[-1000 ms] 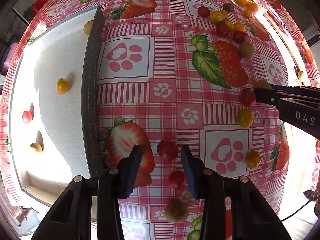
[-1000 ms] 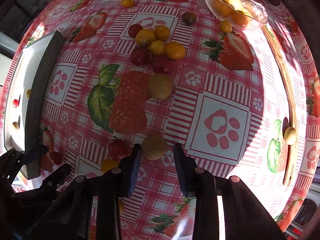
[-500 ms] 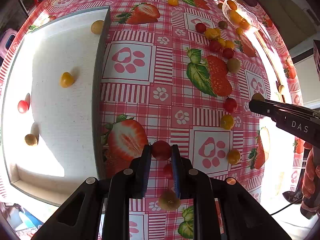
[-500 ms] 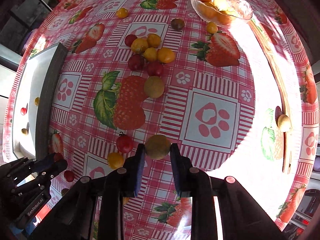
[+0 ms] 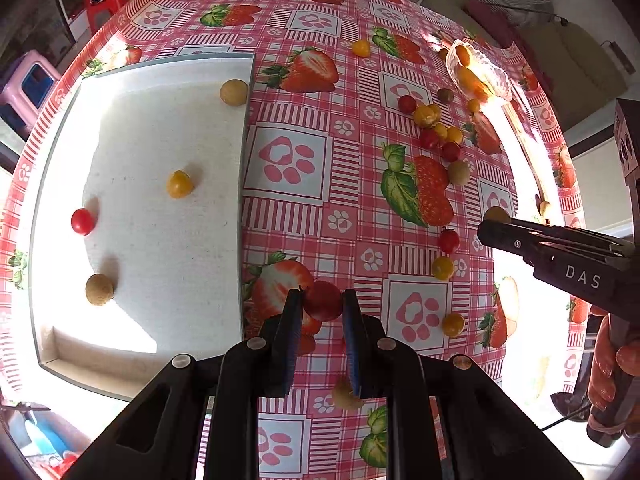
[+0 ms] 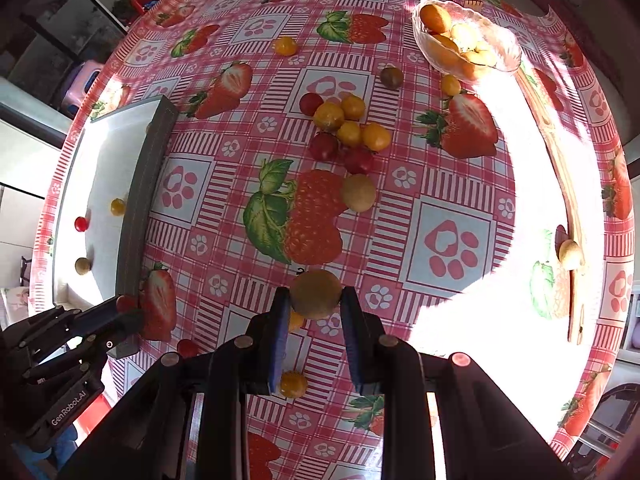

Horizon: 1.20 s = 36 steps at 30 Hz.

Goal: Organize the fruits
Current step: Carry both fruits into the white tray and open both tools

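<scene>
Left wrist: left tool point(image 5: 322, 300) pinches a glossy red tomato point(image 5: 323, 301); right tool point(image 6: 315, 295) clamps a matte brown round fruit point(image 6: 315, 294).

Harsh sun glare right; fisheye edges warped.

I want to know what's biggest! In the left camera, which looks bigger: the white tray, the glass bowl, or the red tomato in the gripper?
1. Shallow white rectangular tray.
2. Clear glass bowl, though far away.
3. Round red tomato, enlarged by nearness, pinched in the left gripper.

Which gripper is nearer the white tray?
Left. The left gripper, holding a red tomato, sits beside the white tray; the right gripper, gripping a brown fruit, is farther out.
</scene>
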Each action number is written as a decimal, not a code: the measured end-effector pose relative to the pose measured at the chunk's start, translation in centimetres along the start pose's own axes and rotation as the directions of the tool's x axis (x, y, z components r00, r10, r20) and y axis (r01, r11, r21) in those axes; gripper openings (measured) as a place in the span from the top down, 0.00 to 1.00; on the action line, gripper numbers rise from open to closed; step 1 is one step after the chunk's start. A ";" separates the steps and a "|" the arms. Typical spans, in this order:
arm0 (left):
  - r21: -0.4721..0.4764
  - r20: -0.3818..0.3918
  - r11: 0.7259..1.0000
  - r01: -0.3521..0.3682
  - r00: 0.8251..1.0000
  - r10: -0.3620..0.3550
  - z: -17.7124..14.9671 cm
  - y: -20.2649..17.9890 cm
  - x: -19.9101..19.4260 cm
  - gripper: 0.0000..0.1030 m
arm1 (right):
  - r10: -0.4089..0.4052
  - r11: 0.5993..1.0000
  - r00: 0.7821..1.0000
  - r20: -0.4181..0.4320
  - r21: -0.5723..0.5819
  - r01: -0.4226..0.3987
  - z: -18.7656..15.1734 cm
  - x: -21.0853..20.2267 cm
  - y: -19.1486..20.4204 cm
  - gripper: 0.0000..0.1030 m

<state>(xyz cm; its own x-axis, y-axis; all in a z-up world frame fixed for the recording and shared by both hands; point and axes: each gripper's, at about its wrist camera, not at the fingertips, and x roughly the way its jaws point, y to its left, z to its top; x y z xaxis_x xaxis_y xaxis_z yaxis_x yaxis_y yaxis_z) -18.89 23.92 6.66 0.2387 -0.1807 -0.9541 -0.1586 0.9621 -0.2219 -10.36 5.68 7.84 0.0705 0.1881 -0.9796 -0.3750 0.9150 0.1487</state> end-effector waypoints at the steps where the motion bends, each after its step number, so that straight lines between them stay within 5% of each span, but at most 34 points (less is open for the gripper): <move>1: -0.008 0.006 1.000 -0.002 1.000 0.002 0.1 0.1 -0.1 0.79 | 0.003 1.000 1.000 0.001 -0.008 -0.003 0.2 -0.1 0.4 0.73; 13: -0.114 0.053 0.992 -0.061 0.996 0.067 0.2 5.9 -2.1 0.79 | 0.053 0.991 0.999 -0.008 -0.126 -0.054 2.4 0.2 7.3 0.73; 26: -0.272 0.058 0.950 -0.154 0.983 0.176 -0.7 14.8 -2.8 0.79 | 0.119 0.962 0.991 -0.054 -0.240 -0.128 4.2 2.9 16.9 0.73; 36: -0.258 0.001 0.943 -0.209 0.976 0.217 -1.3 17.4 0.1 0.79 | 0.091 0.946 0.986 -0.142 -0.296 -0.130 3.6 6.8 21.1 0.73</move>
<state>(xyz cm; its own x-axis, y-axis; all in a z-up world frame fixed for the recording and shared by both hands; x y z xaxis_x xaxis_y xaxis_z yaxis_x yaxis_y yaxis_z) -22.87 40.34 2.44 0.1998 0.0326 -0.9793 -0.4467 0.8926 -0.0614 -14.47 27.57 4.82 -0.0961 0.2181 -0.9712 -0.6380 0.7355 0.2282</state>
